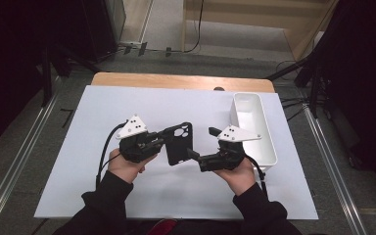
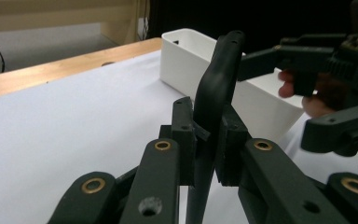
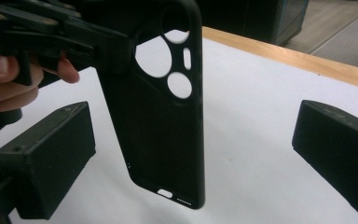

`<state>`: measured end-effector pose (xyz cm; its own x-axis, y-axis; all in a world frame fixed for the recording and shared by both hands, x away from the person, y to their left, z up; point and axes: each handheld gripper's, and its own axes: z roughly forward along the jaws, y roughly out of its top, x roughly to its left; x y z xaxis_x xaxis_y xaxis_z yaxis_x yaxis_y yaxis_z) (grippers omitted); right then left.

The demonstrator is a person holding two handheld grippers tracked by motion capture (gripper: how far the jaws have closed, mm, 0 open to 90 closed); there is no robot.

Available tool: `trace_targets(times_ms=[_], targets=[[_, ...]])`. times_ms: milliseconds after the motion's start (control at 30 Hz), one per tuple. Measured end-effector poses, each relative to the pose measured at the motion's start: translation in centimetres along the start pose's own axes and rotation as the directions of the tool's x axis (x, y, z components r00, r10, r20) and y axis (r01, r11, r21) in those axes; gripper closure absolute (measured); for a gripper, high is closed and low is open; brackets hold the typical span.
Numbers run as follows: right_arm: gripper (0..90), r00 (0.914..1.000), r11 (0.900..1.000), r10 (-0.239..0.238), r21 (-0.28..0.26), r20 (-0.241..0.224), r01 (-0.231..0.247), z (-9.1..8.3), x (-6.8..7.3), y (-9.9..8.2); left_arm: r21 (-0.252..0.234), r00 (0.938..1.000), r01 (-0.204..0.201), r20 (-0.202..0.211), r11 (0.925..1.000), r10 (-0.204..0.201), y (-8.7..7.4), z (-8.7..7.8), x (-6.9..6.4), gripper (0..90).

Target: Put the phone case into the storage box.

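While the left gripper [image 1: 164, 139] keeps the phone case [image 1: 179, 143] pinched by one long edge, the item hangs clear of the counter [image 1: 103, 117], held between the two hands.

Item: phone case, black, soft-looking, matte. Empty shell; three round camera holes and one slot pierce its upper end, and port cut-outs mark the lower edge, as the right gripper view shows [image 3: 163, 116].

Position: above the white sheet on the counter, roughly at its middle. Long axis stands upright in both gripper views, camera end uppermost; in the high view it runs away from the person.

Left gripper: closed on the case, pads [image 2: 182, 140] pressing both faces of the thin wall near its camera end. In the left gripper view the case [image 2: 216, 88] rises edge-on from between the jaws.

Right gripper [image 1: 199, 157]: jaws spread wide, not touching anything. Its two pads [image 3: 51, 154] stand either side of the case, which lies straight ahead of them, back face turned toward that camera. Judged the nearer free tool for a second hold on the lower half; closing there would likely catch the case across its width.

Farther off: white bin [image 1: 254, 127], oblong, open-topped, seemingly empty, at the right-hand side of the counter, beyond the right hand [image 1: 237, 174]. Wooden counter edge at the far side.
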<state>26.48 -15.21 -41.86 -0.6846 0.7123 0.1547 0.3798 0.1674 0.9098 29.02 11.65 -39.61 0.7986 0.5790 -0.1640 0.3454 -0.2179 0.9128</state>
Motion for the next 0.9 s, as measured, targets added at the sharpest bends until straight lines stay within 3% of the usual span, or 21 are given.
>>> trace_targets(times_ms=[167,433,733,833,900], targets=[[0.0,0.9994,0.9999,0.007,-0.007,0.032,-0.007,0.4,0.4,-0.4,0.006,0.9993,0.01,-0.036,0.9999,-0.01,0.0,0.2,-0.2,80.6],[0.0,0.9967,0.9997,0.021,-0.016,0.078,-0.019,1.2,1.0,-0.7,0.0,0.9934,0.066,-0.094,0.9978,-0.066,-0.1,0.6,-0.3,80.6],[0.0,0.9936,0.9992,0.038,-0.016,0.106,-0.037,1.8,1.5,-1.2,-0.019,0.9871,0.102,-0.122,0.9946,-0.104,-0.2,0.9,-0.3,80.5],[0.0,0.9896,0.998,0.063,-0.017,0.13,-0.061,2.3,1.6,-1.4,-0.027,0.9837,0.133,-0.118,0.9907,-0.135,-0.3,1.0,-0.2,80.6],[0.0,0.9861,0.9972,0.075,-0.019,0.148,-0.073,2.5,1.7,-1.5,-0.025,0.9817,0.127,-0.14,0.9916,-0.13,-0.3,1.0,-0.2,80.6]])
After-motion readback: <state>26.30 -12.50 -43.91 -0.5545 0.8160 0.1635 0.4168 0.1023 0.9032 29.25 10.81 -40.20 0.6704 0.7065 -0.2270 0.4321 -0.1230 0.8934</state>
